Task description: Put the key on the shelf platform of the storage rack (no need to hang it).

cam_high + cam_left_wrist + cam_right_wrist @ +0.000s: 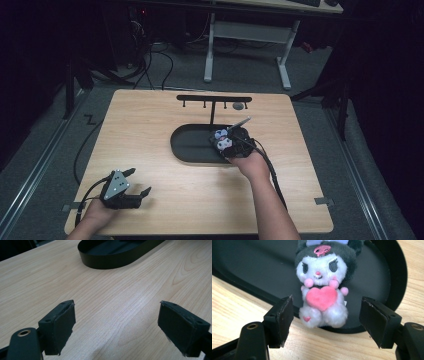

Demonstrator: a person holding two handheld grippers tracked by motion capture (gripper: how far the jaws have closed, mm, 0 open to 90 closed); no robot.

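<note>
Plush doll, small, black-hooded, white-faced with a pink felt heart, sits on the rim of the black oval tray, feet overhanging; it could tip onto the wooden tabletop. Right tongs stand spread either side, touching nothing. Left tongs spread wide, empty, well apart.

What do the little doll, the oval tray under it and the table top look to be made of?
Doll: soft plush, going by the fuzzy pile; its pink heart looks like smoother felt or fleece.
Oval tray: black and smooth with a faint sheen and thin upright rim, probably plastic or coated metal; the look leaves that open.
Table top: pale wood grain with a matte finish, either wood or a printed laminate.
</note>
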